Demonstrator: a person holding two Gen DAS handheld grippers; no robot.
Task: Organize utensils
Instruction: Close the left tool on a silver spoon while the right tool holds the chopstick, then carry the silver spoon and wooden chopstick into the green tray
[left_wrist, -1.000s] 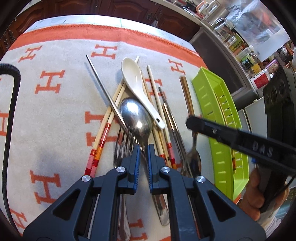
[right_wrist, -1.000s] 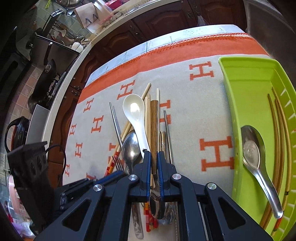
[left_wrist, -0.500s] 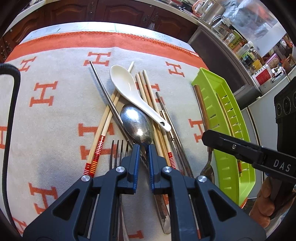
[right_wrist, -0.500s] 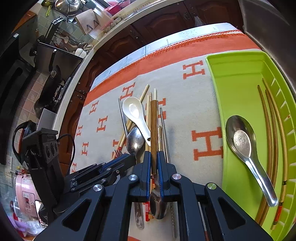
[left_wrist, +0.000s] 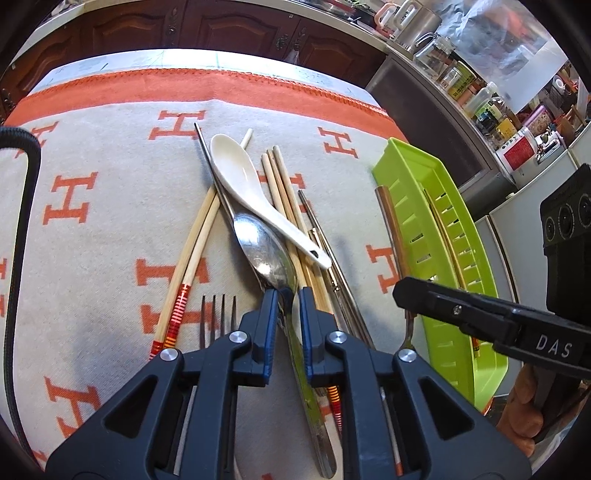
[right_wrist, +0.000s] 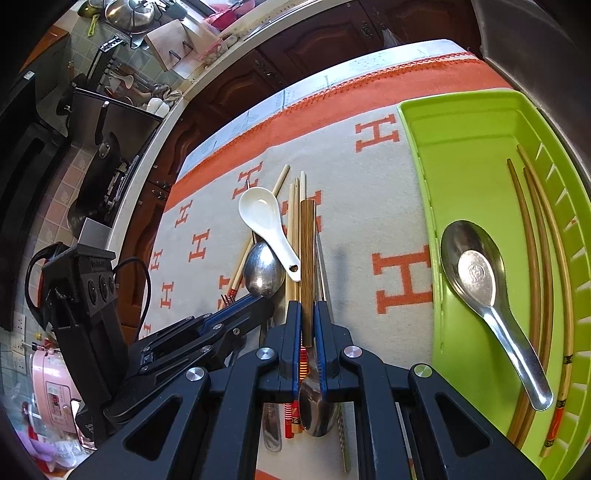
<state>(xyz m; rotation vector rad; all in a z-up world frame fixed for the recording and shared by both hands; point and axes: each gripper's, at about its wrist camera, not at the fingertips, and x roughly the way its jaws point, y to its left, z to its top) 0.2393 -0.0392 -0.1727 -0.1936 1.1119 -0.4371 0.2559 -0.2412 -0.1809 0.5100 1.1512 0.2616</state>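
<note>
- Right gripper (right_wrist: 306, 321): clamped on the wood-handled steel spoon (right_wrist: 307, 266), pads on the brown handle, bowl hanging back under the jaws. The spoon is lifted clear of the pile, beside the lime-green slotted plastic tray (right_wrist: 424, 192).
- Left gripper (left_wrist: 284, 310): jaws are opening, straddling the neck of the plain stainless spoon (left_wrist: 264, 251); pads look just off the metal, so no grip.
- That spoon sits mid-pile on the grey cloth with orange H pattern (left_wrist: 92, 229), with its bowl under the white ceramic soup spoon (left_wrist: 240, 177) and crossing the bamboo chopsticks (left_wrist: 284, 206).
- Handling, my guess: steel spoon is stiff, moderately heavy and polished, so slippery. Grab at the neck or upper handle, across the flat, not on the bowl.
- Ceramic spoon is the fragile one. It rests on the steel bowl, so lifting the steel first will likely tip or slide it. Take it by the shank, gently.
- Chopsticks are light and round, so they roll. Pinch near the red-banded ends (left_wrist: 177, 314).
- Steel fork (left_wrist: 218, 314) lies flat beside the left jaws, hard to get under.
- Tray already holds a steel soup spoon (right_wrist: 480, 280) and chopsticks along the far wall.
</note>
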